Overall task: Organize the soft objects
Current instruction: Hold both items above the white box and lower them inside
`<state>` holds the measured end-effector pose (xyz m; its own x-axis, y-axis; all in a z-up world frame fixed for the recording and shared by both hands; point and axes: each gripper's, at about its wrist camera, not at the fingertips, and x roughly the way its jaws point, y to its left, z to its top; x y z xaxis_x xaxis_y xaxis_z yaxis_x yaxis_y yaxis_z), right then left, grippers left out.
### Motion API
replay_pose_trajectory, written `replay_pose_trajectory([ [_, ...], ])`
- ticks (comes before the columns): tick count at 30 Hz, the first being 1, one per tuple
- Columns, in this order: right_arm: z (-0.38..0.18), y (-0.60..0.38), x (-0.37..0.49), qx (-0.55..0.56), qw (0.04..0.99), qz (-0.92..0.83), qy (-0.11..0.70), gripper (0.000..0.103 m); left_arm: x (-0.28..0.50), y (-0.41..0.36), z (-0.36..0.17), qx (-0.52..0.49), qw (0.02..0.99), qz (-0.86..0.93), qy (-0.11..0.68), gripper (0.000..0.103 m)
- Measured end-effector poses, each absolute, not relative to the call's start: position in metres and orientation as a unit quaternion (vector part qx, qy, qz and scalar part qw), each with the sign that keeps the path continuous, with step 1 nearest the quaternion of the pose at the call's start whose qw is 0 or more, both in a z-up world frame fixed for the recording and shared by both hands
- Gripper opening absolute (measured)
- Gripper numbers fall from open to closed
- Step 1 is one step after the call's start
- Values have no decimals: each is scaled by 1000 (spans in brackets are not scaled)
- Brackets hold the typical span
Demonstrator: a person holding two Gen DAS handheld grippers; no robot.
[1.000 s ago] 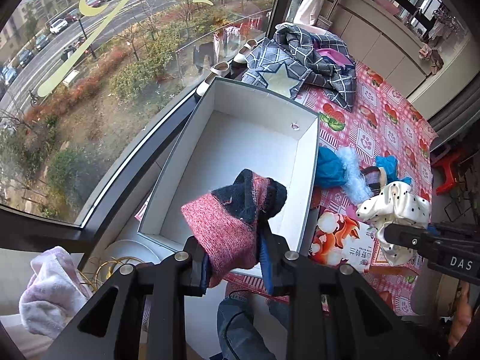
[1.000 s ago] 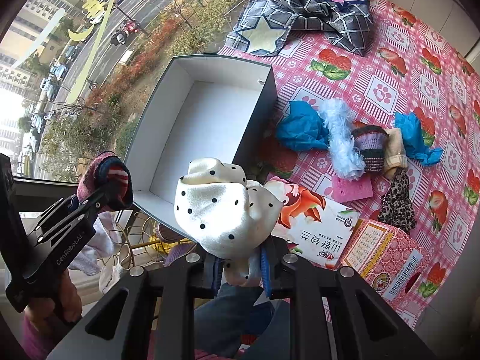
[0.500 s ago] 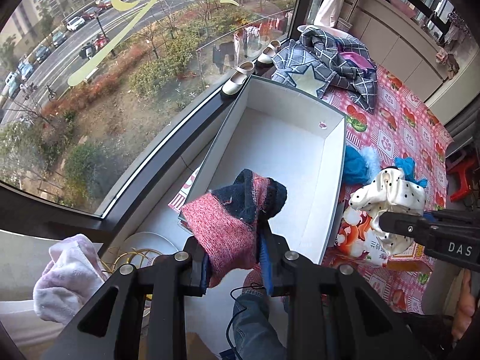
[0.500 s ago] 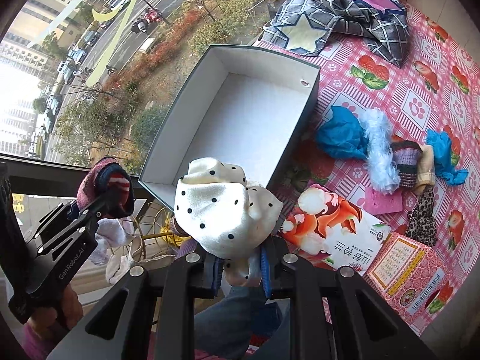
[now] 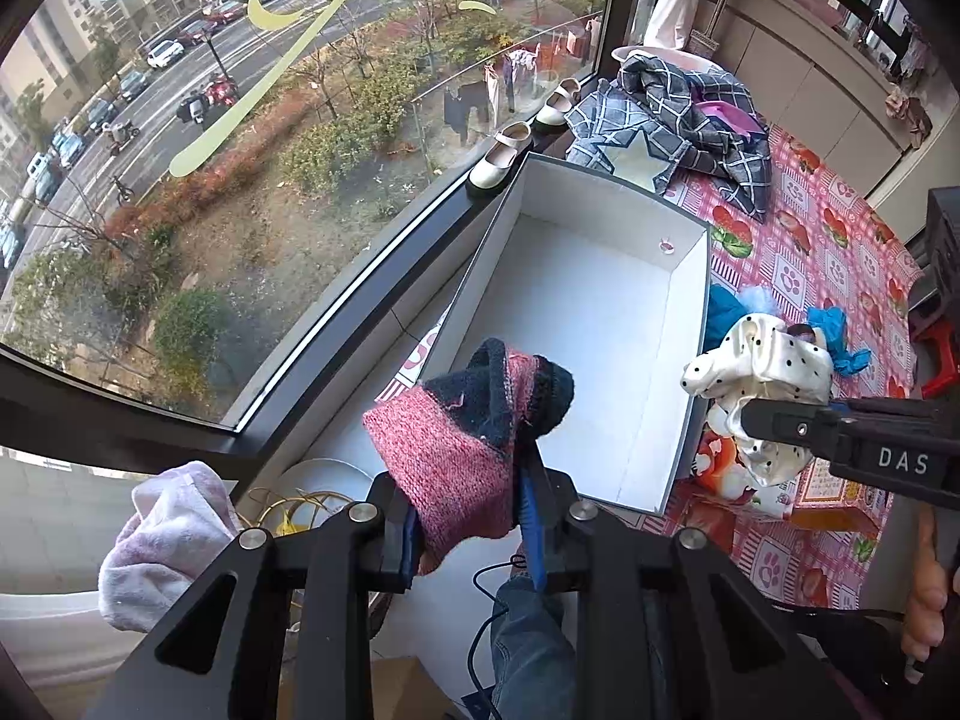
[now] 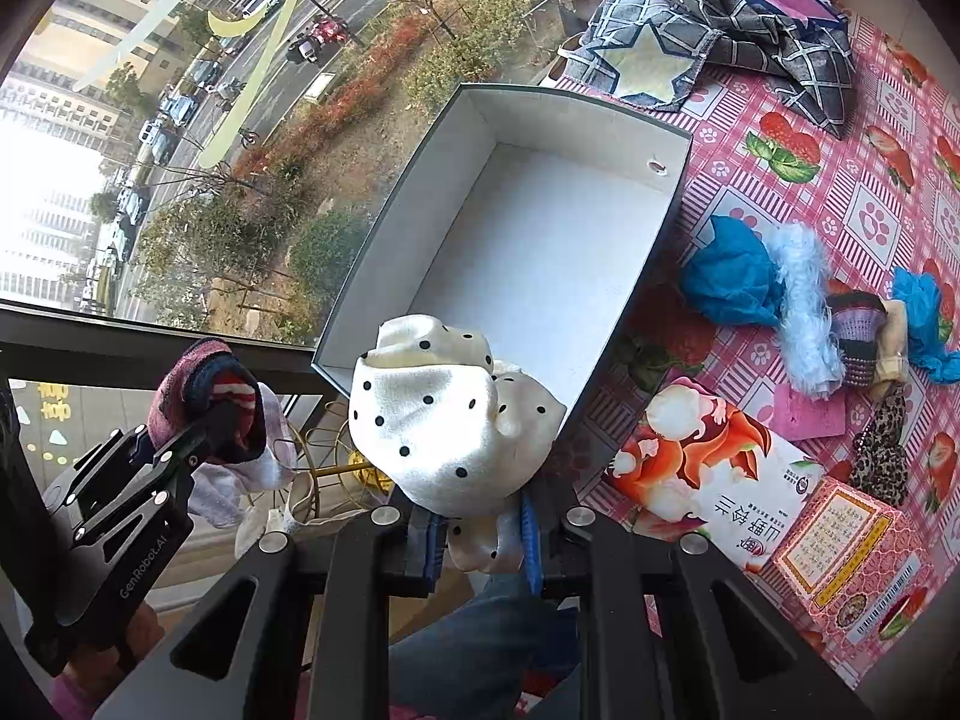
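My left gripper (image 5: 474,516) is shut on a pink and navy knitted sock (image 5: 462,450) and holds it in the air short of the near end of the white box (image 5: 600,336). It also shows in the right wrist view (image 6: 204,402). My right gripper (image 6: 480,534) is shut on a white cloth with black dots (image 6: 444,426), held above the box's near corner (image 6: 456,276); the cloth also shows in the left wrist view (image 5: 762,372). The box holds nothing.
Loose soft items lie right of the box: a blue cloth (image 6: 726,282), a light blue fluffy piece (image 6: 804,306), a leopard-print piece (image 6: 882,450). A printed packet (image 6: 708,468) and a pink carton (image 6: 852,564) lie near. A plaid garment (image 6: 720,24) lies beyond. The window is left.
Both grippers have pulled back and left from the box with their cloths still held; the box now looks farther and more to the right in both views.
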<state>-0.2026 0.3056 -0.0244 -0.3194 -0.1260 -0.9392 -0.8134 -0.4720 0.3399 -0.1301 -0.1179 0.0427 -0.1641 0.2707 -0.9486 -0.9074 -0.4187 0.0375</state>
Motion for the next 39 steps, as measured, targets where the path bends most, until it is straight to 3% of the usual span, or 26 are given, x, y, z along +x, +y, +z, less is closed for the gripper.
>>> replay_pose_trajectory([
  [39,-11,320,-212,-517,241,693,441,22,-132,-107,62,-464,430,706,319,29],
])
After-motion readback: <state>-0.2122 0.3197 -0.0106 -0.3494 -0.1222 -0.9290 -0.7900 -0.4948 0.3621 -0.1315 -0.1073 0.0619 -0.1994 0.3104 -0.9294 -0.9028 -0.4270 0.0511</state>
